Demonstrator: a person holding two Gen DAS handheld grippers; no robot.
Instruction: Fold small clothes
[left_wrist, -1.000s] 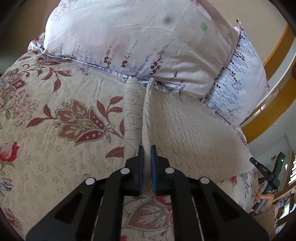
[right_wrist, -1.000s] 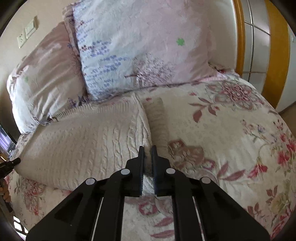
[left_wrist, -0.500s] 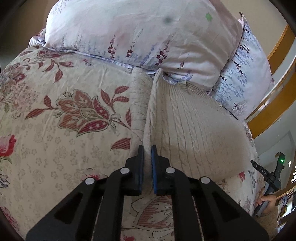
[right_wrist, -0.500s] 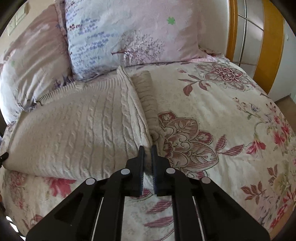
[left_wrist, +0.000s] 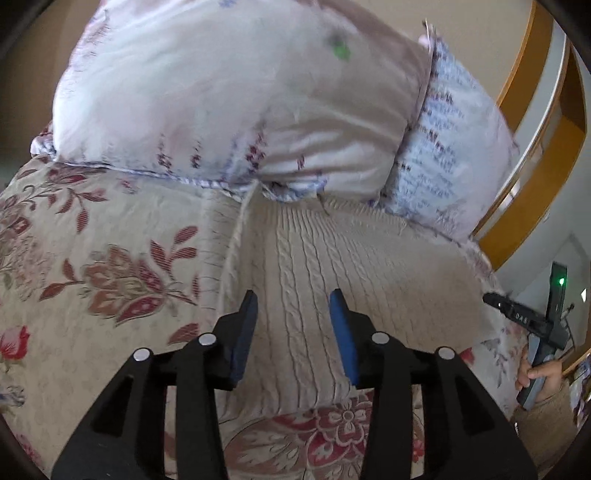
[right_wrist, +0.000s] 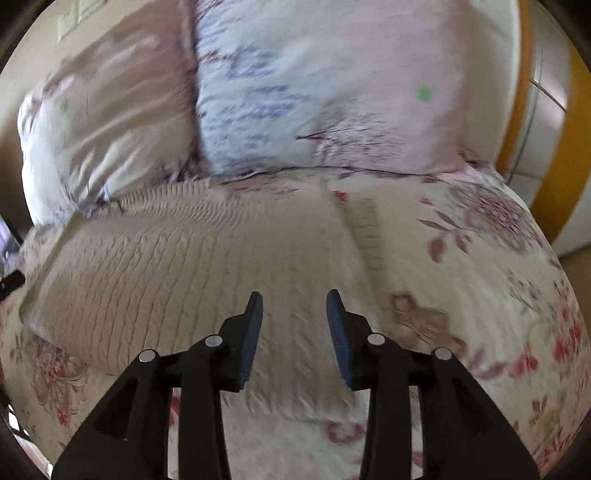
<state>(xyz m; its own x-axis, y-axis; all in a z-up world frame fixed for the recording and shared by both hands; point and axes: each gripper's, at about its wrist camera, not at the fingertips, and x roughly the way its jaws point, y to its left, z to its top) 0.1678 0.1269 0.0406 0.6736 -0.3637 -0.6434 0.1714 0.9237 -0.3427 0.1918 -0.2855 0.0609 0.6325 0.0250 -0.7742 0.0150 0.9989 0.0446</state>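
A cream cable-knit sweater (left_wrist: 354, 273) lies flat on the flowered bedspread (left_wrist: 92, 236), its far edge against the pillows. My left gripper (left_wrist: 293, 301) hovers over the sweater's left part, jaws opening, the knit lying below them and not pinched. The right wrist view shows the same sweater (right_wrist: 192, 266) spread wide. My right gripper (right_wrist: 294, 301) is over the sweater's right end, jaws opening too, with nothing pressed between its blue pads. In the left wrist view the right gripper (left_wrist: 532, 321) and the hand that holds it appear at the far right.
Two flowered pillows (left_wrist: 236, 96) (left_wrist: 450, 155) lean at the head of the bed behind the sweater. A yellow wooden frame (left_wrist: 535, 206) rises at the right. In the right wrist view the bedspread (right_wrist: 480, 280) extends to the right of the sweater.
Both grippers, shut on the sweater's side edges in the earlier frames, have let go and opened. The raised folds now lie flat, and both hands have shifted across the sweater.
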